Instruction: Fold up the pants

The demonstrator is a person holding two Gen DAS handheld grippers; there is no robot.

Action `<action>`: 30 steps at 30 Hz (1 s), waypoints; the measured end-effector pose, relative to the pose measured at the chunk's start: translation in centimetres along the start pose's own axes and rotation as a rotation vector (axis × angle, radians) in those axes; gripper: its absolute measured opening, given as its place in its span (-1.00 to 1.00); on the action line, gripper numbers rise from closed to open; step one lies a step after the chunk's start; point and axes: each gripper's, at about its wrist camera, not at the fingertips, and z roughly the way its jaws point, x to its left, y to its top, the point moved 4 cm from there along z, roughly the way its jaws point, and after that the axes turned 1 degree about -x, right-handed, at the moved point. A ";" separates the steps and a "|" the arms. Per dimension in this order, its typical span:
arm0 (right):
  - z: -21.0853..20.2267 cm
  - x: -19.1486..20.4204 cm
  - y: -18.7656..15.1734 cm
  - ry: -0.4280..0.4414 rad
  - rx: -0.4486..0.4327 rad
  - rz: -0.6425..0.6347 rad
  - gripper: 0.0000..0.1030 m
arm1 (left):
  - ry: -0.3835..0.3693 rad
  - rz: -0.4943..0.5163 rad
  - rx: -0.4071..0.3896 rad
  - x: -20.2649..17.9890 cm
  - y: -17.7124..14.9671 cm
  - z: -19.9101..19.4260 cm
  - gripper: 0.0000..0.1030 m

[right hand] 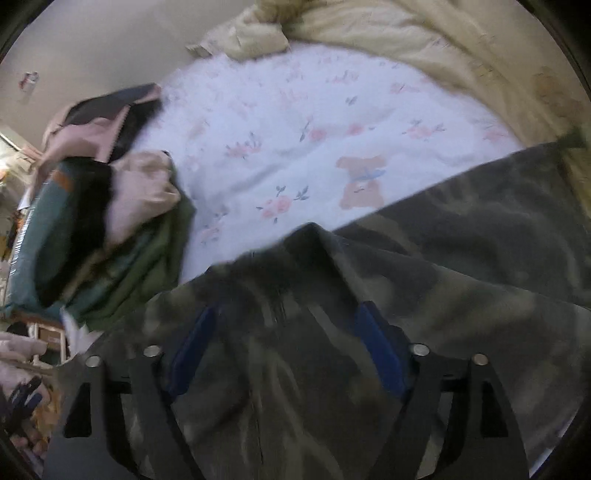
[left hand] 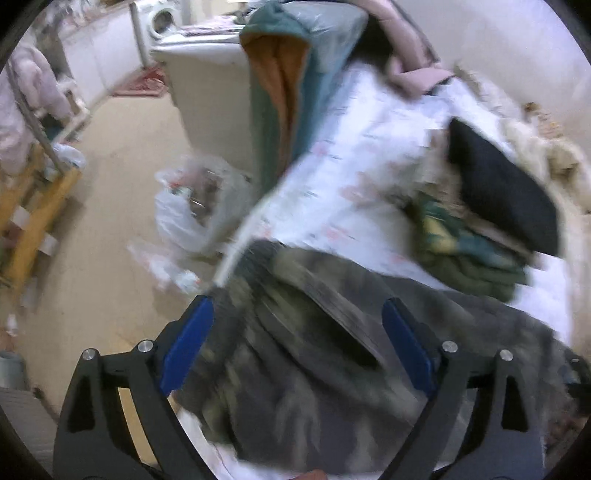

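Camouflage pants lie spread on a bed with a white floral sheet. My left gripper hangs over the pants near the bed's left edge, jaws wide apart, blue pads clear of the cloth between them. In the right wrist view the same pants stretch toward the right, one leg reaching the far side. My right gripper stands open above the pants' bunched upper part, with fabric under and between its fingers but not pinched. Both views are blurred.
A pile of clothes with a black piece lies on the sheet; the same clothes pile shows left. A cream blanket lies at the far side. Plastic bags sit on the floor.
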 end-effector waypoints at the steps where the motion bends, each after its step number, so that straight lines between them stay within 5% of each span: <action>1: -2.4 -1.4 0.3 -0.028 -0.034 -0.008 0.59 | -0.031 0.000 0.010 -0.1 -0.9 -1.2 0.76; 3: -5.6 -4.9 0.5 -0.098 -0.077 0.024 0.59 | -0.065 0.048 0.013 -0.6 -2.5 -2.8 0.77; 6: -9.7 -13.0 -0.9 -0.207 -0.138 0.263 0.59 | -0.076 0.095 0.055 -1.0 -4.0 -2.9 0.77; 9: -10.5 -21.1 -5.6 -0.308 -0.075 0.572 0.59 | -0.079 0.050 0.067 -0.5 -4.0 -2.5 0.77; 11: -9.9 -23.1 -7.6 -0.317 -0.038 0.649 0.59 | -0.056 0.061 0.069 -0.5 -4.0 -2.1 0.77; 13: -8.8 -23.4 -9.1 -0.265 -0.003 0.656 0.47 | -0.058 0.066 0.075 -0.7 -4.0 -1.7 0.77; 15: -7.4 -22.5 -10.1 -0.223 0.048 0.646 0.09 | -0.063 0.067 0.081 -1.0 -3.9 -1.5 0.77; 23: -5.7 -17.3 -13.3 -0.195 0.117 0.664 -0.02 | -0.023 0.149 0.022 -2.7 -3.1 -1.4 0.77; 24: -5.6 -17.2 -13.4 -0.218 0.112 0.653 -0.56 | -0.015 0.155 0.019 -2.8 -3.1 -1.4 0.77; 30: -11.7 -15.9 -9.6 -0.226 -0.140 0.628 -0.72 | -0.010 0.150 0.050 -2.4 -3.3 -0.6 0.77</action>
